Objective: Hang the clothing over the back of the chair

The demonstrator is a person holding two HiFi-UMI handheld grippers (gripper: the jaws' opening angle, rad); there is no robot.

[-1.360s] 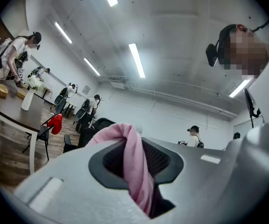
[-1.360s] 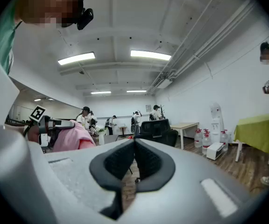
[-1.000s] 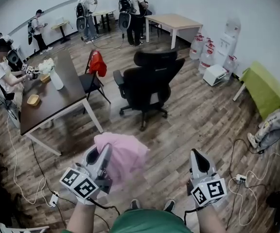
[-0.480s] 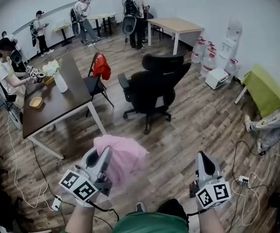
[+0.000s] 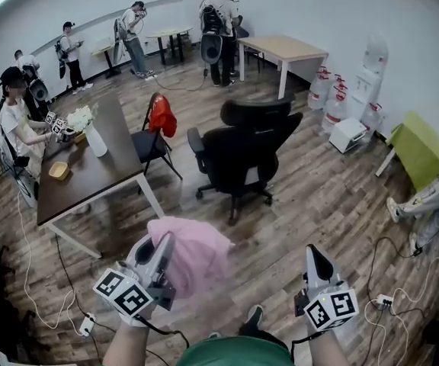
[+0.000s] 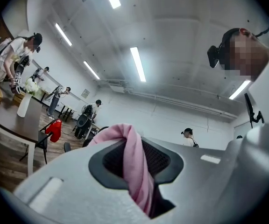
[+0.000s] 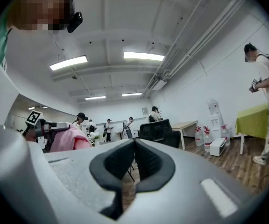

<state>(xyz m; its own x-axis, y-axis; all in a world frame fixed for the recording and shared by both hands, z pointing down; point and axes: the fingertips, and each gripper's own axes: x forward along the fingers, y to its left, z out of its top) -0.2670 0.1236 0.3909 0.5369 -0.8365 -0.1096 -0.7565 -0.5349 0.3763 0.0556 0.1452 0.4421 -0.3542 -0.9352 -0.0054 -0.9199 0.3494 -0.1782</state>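
Left gripper [image 5: 162, 244] low-left clamps bunched pink garment [image 5: 198, 252], right gripper [image 5: 315, 259] low-right carries nothing, black office chair [image 5: 246, 149] well ahead on wood floor [image 5: 318, 197], right of dark table [image 5: 90, 175].

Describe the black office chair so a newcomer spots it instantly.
Right of the long dark table stands the black office chair, alone on the wood floor. Unlike the slim chair bearing a red garment, it is bulky, with headrest and armrests.
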